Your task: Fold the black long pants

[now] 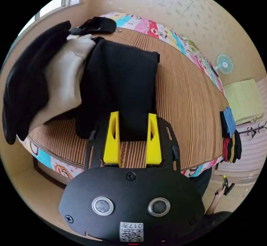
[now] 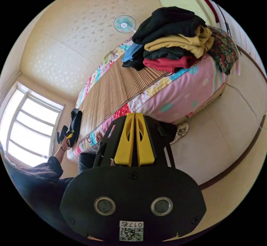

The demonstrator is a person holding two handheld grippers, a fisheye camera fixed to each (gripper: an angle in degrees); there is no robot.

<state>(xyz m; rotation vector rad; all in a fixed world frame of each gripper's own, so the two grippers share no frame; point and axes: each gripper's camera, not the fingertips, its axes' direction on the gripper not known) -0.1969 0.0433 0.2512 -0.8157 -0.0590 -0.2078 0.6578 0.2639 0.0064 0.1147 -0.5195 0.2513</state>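
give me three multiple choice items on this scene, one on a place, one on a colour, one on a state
1. Where do the folded black long pants lie?
A. on the ribbed brown bamboo mat
B. on the floor
C. on a chair

2. What colour is the garment at the bottom of the stacked clothes pile?
A. white
B. red
C. green

3. How do the jaws of the right claw stand?
A. wide apart
B. gripping a sock
C. closed together, empty

Answers: 1 A, the pants rest flat on the mat; 2 B, a red piece lies lowest; 3 C, the yellow jaws meet with nothing between.
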